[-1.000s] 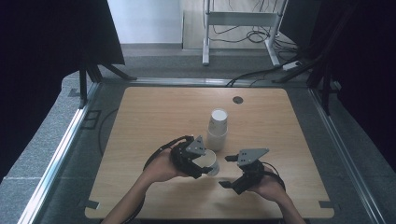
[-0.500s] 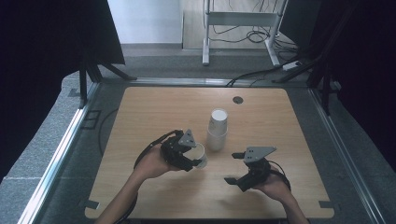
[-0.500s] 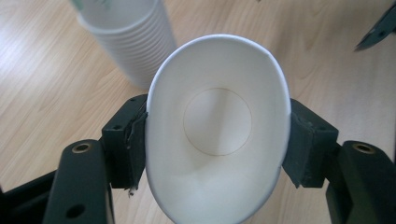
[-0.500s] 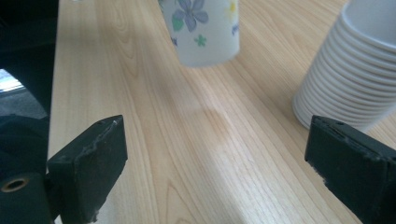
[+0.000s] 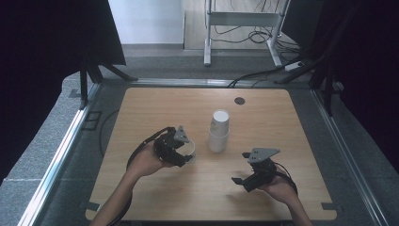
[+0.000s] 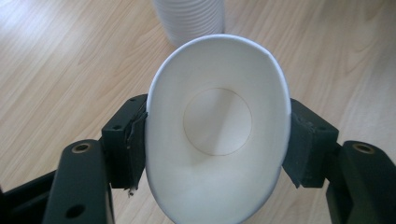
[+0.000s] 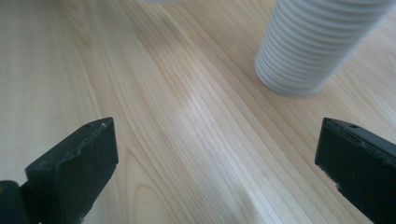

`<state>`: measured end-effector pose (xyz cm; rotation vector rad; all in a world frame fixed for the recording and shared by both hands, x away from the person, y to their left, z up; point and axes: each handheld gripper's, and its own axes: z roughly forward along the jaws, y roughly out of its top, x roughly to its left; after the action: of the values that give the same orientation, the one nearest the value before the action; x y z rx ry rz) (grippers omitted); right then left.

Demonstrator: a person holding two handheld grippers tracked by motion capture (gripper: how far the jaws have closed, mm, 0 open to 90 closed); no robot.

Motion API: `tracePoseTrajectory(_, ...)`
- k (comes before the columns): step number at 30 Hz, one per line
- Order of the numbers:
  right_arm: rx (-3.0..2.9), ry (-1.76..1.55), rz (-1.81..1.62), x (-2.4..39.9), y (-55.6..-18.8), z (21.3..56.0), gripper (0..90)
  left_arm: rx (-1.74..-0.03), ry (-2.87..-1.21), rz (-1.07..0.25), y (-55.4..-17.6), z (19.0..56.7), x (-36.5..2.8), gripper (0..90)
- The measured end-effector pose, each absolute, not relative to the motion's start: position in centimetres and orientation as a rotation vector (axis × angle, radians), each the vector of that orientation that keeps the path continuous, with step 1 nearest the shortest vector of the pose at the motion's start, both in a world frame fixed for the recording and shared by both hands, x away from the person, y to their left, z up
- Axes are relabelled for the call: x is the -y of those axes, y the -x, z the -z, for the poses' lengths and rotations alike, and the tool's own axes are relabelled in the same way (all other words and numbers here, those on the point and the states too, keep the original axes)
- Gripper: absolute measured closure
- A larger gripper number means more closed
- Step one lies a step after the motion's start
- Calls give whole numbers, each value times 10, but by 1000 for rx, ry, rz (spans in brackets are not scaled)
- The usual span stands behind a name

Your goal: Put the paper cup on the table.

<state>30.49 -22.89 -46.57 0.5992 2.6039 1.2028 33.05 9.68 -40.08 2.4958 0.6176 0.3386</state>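
Note:
My left gripper [image 5: 184,151] is shut on a single white paper cup [image 6: 217,126], squeezing its rim into an oval; the cup's mouth faces the camera in the left gripper view. That cup [image 5: 189,149] sits left of a tall stack of white paper cups [image 5: 219,130] standing near the table's middle; the stack's base [image 6: 189,21] shows just beyond the held cup. My right gripper [image 5: 241,180] hovers at the front right, and its jaws have just been opening; they stand wide apart over bare wood with nothing between them. The stack [image 7: 317,44] lies ahead and to the right of it.
The wooden table [image 5: 155,110] has a small dark round cap [image 5: 240,100] near its far edge. Metal rails run along both sides, black curtains hang left and right, and cables trail across the floor behind the table.
My left gripper has carried the single cup to the left, away from the stack and from the right gripper. The right gripper's jaws have spread wider and it stays at the front right.

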Motion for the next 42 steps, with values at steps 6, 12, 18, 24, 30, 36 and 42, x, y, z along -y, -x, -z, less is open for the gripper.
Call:
tracePoseTrajectory(6, -2603, -658, -1173, 236, -308, 473, 0, -677, -2533, -356, -339, 408, -102, 323)
tracePoseTrajectory(12, -2594, -714, -1150, 243, -311, 479, 0, -730, -2580, -394, -347, 414, -103, 323)
tracePoseTrajectory(18, -2589, -770, -1126, 250, -315, 485, 0, -790, -2615, -410, -356, 419, -107, 320)
tracePoseTrajectory(24, -2591, -814, -1091, 254, -319, 491, 7, -826, -2657, -415, -363, 425, -107, 313)
tracePoseTrajectory(30, -2591, -816, -1089, 255, -319, 492, 17, -859, -2667, -386, -367, 435, -104, 287)
tracePoseTrajectory(36, -2595, -818, -1085, 254, -319, 493, 24, -880, -2663, -381, -371, 436, -103, 258)
tracePoseTrajectory(42, -2593, -817, -1089, 256, -319, 492, 27, -922, -2608, -378, -373, 435, -104, 143)
